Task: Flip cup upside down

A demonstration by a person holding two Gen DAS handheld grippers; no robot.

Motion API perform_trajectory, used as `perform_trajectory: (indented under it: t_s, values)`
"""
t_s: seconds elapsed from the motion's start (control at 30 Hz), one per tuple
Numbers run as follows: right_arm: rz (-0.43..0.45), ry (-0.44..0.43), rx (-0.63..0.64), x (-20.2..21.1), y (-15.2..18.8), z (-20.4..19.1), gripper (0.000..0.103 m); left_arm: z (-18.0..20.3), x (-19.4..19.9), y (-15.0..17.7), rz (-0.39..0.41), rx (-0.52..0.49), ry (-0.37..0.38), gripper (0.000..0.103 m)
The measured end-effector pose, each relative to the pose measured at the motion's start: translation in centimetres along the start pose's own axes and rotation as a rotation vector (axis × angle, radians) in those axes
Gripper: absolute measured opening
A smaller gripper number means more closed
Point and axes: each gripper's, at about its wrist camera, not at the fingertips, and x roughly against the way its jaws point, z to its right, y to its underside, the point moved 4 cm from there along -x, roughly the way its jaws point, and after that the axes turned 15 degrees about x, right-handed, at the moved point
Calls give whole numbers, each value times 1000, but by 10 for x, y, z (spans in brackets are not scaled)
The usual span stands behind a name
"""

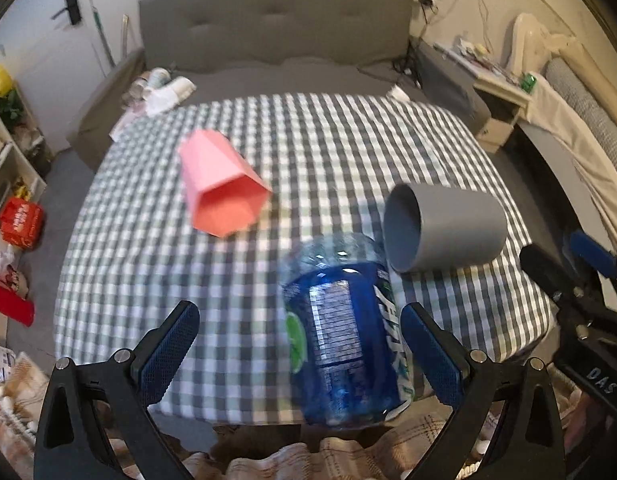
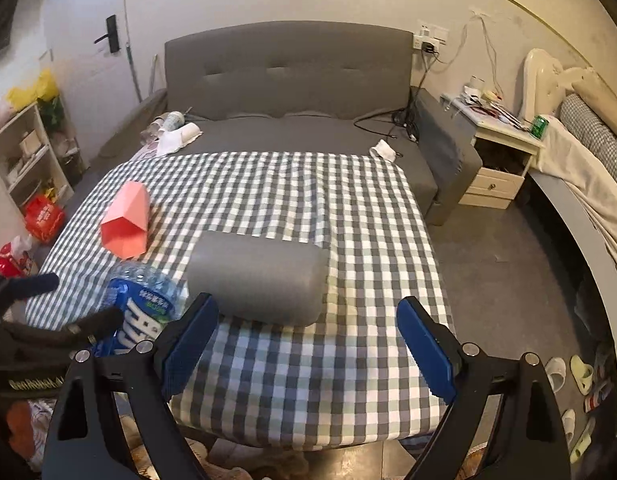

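Note:
Three cups lie on their sides on the checked tablecloth (image 1: 328, 140). A pink faceted cup (image 1: 220, 184) lies at the left, mouth toward me; it also shows in the right wrist view (image 2: 126, 220). A grey cup (image 1: 444, 226) lies at the right, mouth to the left; it shows in the right wrist view (image 2: 258, 284). A clear blue-labelled plastic cup (image 1: 344, 332) lies near the front edge, between the fingers of my open left gripper (image 1: 298, 350); it shows in the right wrist view (image 2: 142, 308). My right gripper (image 2: 306, 346) is open, just in front of the grey cup.
A grey sofa (image 2: 288, 80) stands behind the table with cups and cloths on its seat. A bedside cabinet (image 2: 500, 152) and a bed (image 2: 588, 160) are at the right. Shelves (image 2: 24, 152) and red bags (image 2: 44, 216) are at the left.

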Motion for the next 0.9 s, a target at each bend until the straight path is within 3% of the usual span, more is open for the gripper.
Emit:
perform_trajectory:
  t_s: [0.23, 0.4, 0.6, 0.73, 0.9]
  values:
    - [-20, 1, -23, -8, 2, 8, 91, 2, -40, -8, -173, 59, 65, 103]
    - [-31, -6, -25, -15, 1, 9, 91, -1, -53, -23, -251, 106, 83, 102]
    - [-33, -11, -22, -22, -2, 8, 91, 6, -61, -32, -323, 91, 93, 77]
    - [-21, -24, -13, -23, -7, 5, 91, 9, -56, -41, -291, 73, 90, 77]
    - [-2, -43, 0, -21, -10, -2, 91, 10, -35, -57, -171, 40, 76, 77]
